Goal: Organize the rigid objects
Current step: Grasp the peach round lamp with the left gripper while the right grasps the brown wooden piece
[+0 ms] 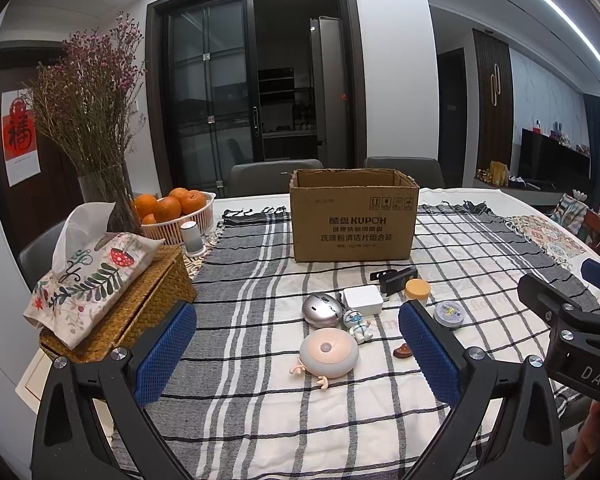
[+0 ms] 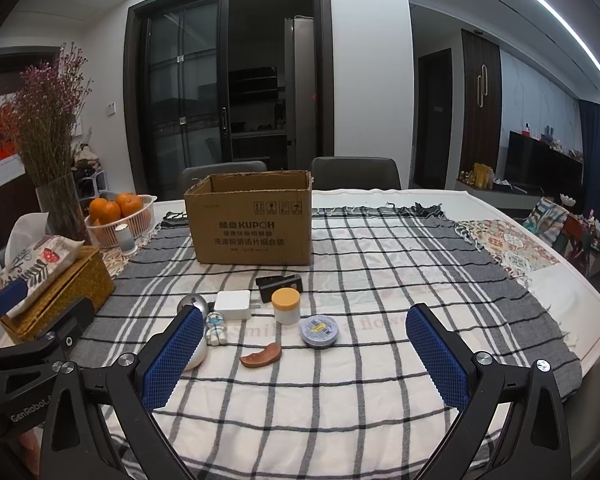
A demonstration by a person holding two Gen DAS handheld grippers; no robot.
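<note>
Brown comb lies flat, long axis left-right, left end nearer; left gripper and right gripper hover level above cloth, both spread wide, empty.

This is a home, in the eating room. The tabletop has a checked cloth, a basket of oranges, a tissue box and dried flowers. Chairs stand behind it, and a TV sits in the next room.
</note>
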